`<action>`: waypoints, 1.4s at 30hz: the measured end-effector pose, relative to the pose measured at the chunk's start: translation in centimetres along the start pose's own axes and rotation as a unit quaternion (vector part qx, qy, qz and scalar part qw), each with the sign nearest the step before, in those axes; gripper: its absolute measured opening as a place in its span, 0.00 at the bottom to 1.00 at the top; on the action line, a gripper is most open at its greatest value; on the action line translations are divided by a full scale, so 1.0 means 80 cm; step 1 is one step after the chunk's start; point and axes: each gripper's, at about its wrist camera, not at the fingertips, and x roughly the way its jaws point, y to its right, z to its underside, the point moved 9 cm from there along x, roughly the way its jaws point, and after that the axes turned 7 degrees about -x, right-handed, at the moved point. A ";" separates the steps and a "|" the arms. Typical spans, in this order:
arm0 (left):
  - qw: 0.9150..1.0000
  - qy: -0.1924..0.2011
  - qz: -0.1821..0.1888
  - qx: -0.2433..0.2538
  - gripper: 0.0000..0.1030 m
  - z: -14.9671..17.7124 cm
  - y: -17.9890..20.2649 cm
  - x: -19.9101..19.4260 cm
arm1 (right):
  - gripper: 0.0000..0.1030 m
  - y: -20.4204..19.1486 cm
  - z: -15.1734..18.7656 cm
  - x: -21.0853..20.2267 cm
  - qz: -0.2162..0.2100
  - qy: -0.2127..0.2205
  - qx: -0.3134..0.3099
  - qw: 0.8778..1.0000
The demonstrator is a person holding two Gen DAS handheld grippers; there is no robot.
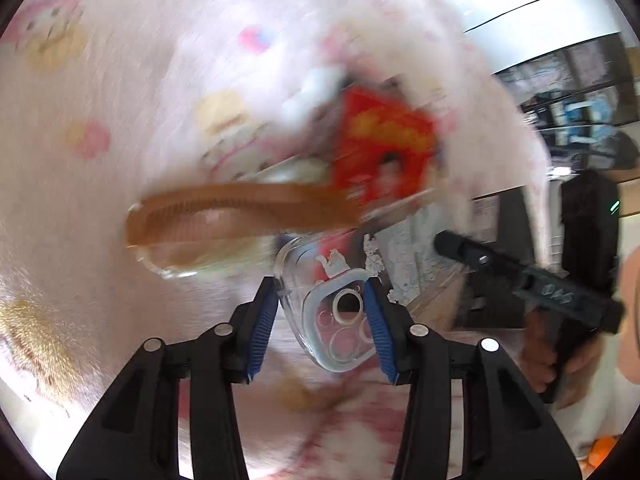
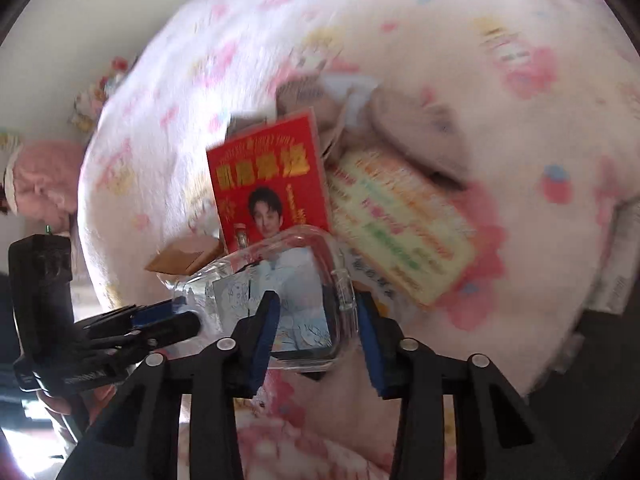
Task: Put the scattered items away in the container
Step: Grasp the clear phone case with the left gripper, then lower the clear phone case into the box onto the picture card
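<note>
A big pink blanket (image 2: pixel 500 300) covered the bed. On it lay a red card (image 2: pixel 268 184), a brown comb (image 1: pixel 240 212) and a striped card (image 2: pixel 400 216) — all scattered. Both tools gripped the clear phone case (image 1: pixel 340 312): left tool (image 1: pixel 326 324), right tool (image 2: pixel 316 340). No container showed — I think it needed finding next.

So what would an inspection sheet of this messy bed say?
Surface: pink cartoon-print blanket, blurred.
Job's things: clear phone case; red card; brown comb; colourful printed card. No container identified.
Clutter: beige cloth, too blurred to name.
Grippers: left gripper closed on the phone case; right gripper straddles it, grip unclear.
Cables: nothing seen.
Surroundings: dark shelves past the bed's edge.
</note>
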 end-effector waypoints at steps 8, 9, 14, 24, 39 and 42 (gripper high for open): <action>0.988 0.020 0.071 0.135 0.41 0.021 0.199 -0.030 | 0.30 0.044 0.053 -0.204 0.043 0.153 0.028 0.987; 0.985 0.016 0.077 0.153 0.41 0.023 0.223 -0.026 | 0.30 0.057 0.068 -0.227 0.052 0.167 0.038 0.984; 0.967 -0.031 0.090 0.235 0.41 0.072 0.347 0.040 | 0.30 0.145 0.155 -0.302 0.096 0.200 0.113 0.968; 0.943 -0.089 -0.047 0.318 0.44 0.132 0.388 0.170 | 0.31 0.281 0.254 -0.253 0.063 0.152 0.238 0.957; 0.919 -0.042 -0.084 0.382 0.45 0.133 0.402 0.199 | 0.32 0.322 0.271 -0.240 0.153 0.147 0.254 0.944; 0.926 -0.063 -0.059 0.367 0.44 0.141 0.408 0.216 | 0.32 0.333 0.268 -0.234 0.163 0.134 0.253 0.944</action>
